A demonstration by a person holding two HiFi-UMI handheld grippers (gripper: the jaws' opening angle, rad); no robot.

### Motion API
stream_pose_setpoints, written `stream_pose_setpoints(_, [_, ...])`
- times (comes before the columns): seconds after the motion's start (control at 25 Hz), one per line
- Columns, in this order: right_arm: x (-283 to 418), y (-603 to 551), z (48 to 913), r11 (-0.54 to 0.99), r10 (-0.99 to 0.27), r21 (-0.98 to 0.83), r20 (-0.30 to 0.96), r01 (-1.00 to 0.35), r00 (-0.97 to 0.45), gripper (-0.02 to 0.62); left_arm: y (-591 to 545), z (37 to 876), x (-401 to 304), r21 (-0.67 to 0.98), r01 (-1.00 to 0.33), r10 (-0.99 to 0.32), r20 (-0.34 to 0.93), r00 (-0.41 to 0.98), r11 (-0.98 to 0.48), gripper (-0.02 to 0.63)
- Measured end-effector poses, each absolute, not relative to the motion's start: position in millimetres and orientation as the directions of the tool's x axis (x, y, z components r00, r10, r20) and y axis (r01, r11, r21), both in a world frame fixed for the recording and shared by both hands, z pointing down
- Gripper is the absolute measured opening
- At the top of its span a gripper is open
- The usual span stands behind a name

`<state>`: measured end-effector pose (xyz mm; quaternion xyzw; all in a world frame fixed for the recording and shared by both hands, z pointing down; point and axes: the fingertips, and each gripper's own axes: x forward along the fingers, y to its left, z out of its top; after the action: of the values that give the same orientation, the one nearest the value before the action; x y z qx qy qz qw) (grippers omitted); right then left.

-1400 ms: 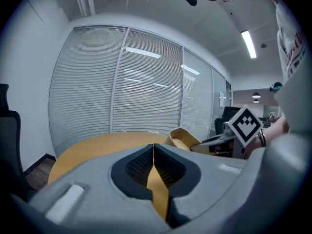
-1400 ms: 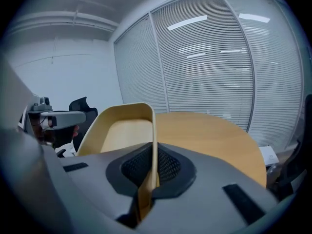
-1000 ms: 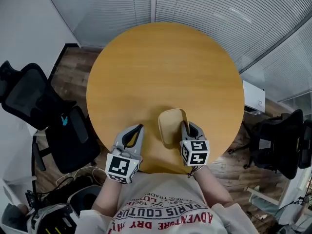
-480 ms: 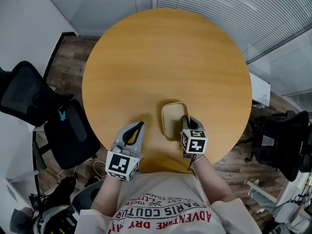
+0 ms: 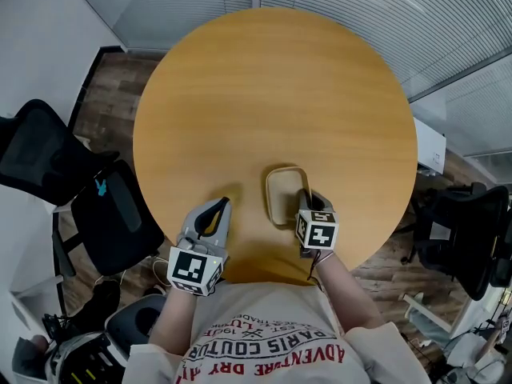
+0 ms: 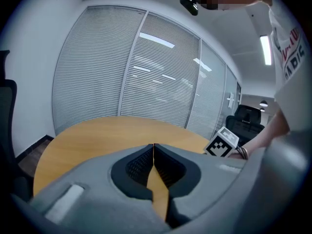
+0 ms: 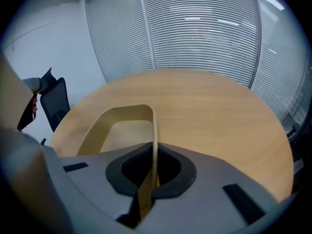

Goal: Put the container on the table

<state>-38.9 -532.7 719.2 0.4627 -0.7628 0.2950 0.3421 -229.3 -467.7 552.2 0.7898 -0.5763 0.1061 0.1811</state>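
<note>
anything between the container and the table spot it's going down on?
Nothing visible. The right gripper is shut on the side wall of the container, and the table around it is bare wood. The left gripper is shut and empty, apart from the container on its left.

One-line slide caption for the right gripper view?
Right gripper shut on one side wall of a beige container, round wooden table beyond, blinds behind.

Wide table (image 5: 272, 78) surface open ahead of container (image 5: 280, 194), the only obstacle on it; black chair (image 5: 44, 154) stands off left edge.
</note>
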Motion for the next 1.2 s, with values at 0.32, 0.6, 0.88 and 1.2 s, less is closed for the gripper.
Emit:
stream_pose_setpoints(0.32, [-34.5,-535.1,719.4,0.373,-0.504,-0.152,0.795,-0.915,-0.337,0.041,-465.1,552.3,-229.6,0.169,-0.951,-0.869,0.390,0.305,-0.258,0.012])
stream_pose_setpoints(0.6, [-28.8,-538.7,695.1,0.369,-0.538,-0.174,0.762,-0.913,-0.362,0.119,-464.1,548.2,-213.2,0.166,-0.949,-0.868,0.386,0.313,-0.268,0.012])
stream_pose_setpoints(0.88, [-36.2,-544.1,622.2,0.425,-0.631,-0.159,0.654,-0.891,-0.417,0.012,-463.8,534.4,-206.9,0.153,-0.949,-0.871,0.377,0.315,-0.277,0.012])
stream_pose_setpoints(1.2, [-33.2,-520.7,527.9,0.558,-0.678,-0.181,0.463,-0.810,-0.571,0.009,-447.8,499.0,-179.4,0.135,-0.953,-0.895,0.329,0.302,-0.272,0.012])
